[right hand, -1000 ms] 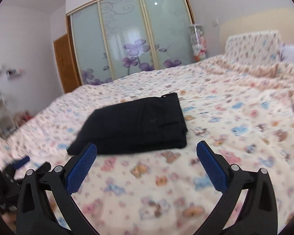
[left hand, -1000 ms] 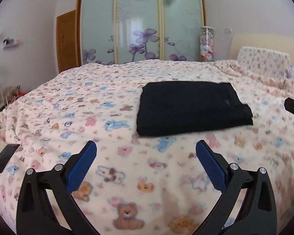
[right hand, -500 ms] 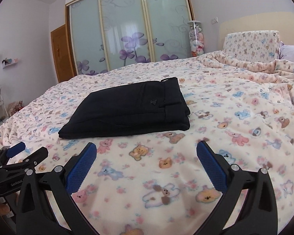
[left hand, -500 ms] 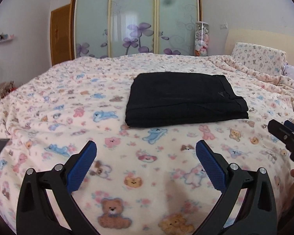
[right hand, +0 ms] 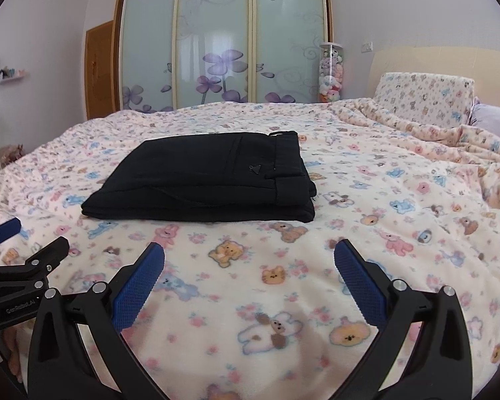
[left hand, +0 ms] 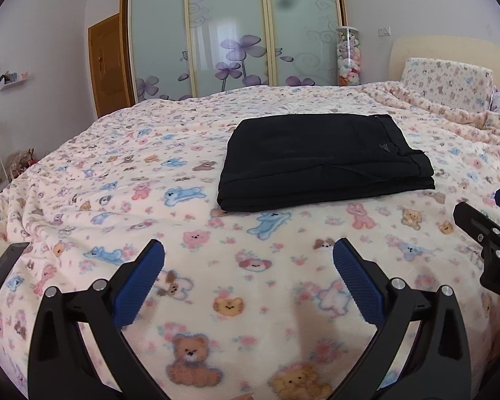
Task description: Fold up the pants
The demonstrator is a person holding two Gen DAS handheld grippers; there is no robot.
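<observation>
Left gripper fingers: blue ribbed pads spread wide apart, nothing between them; the left gripper hovers over the near edge of the bed.
Right gripper fingers: blue pads likewise splayed and empty; the right gripper hangs above the blanket, beside the left one.
Cross-views: the right gripper's tip shows at the right edge of the left wrist view, the left gripper's tip at the left edge of the right wrist view.
Phone: a dark phone lies on the blanket at far left, near the bed edge.
Blanket: a pale fleece blanket printed with bears, bunnies and puppies covers the bed.
Pants: black pants lie folded into a flat rectangle of stacked layers on the blanket, ahead of both grippers and apart from them; waistband at the right end, a small triangular emblem near it.
Pillow: a matching printed pillow stands against the headboard, far right.
Background: a sliding wardrobe with frosted panels and purple flowers; a clear tube of plush toys beside it; a wooden door to its left.
</observation>
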